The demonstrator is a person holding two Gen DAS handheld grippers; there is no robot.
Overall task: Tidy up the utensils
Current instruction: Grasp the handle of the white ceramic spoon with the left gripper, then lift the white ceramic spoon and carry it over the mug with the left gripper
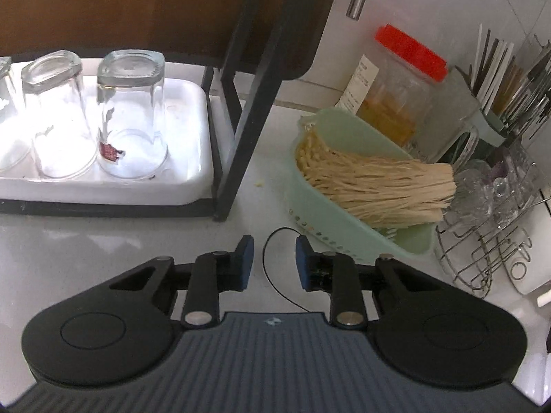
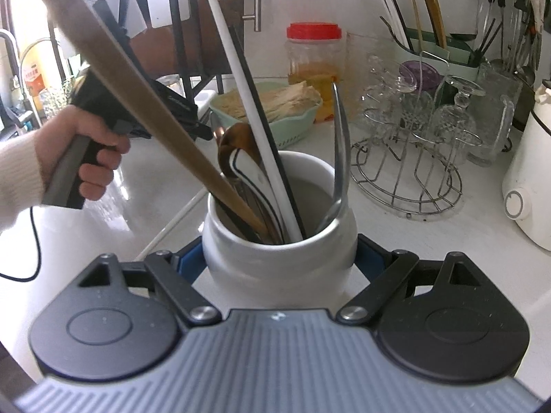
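Right wrist view: the right gripper has its blue pads pressed against both sides of a white jar standing on the white counter, its jaws spread wide around the jar's body. The jar holds the utensils: a long wooden stick leaning left, a white chopstick with a dark one beside it, a brown spoon, a white patterned spoon and a metal piece against the right rim, perhaps a fork, though its end is hidden. To the left, a hand in a cream sleeve grips the handle of the other tool.

From the left wrist, the left gripper hangs over bare counter with a narrow gap between its pads and nothing in it. Ahead stand a green basket of pale strands and a white tray of upturned glasses.
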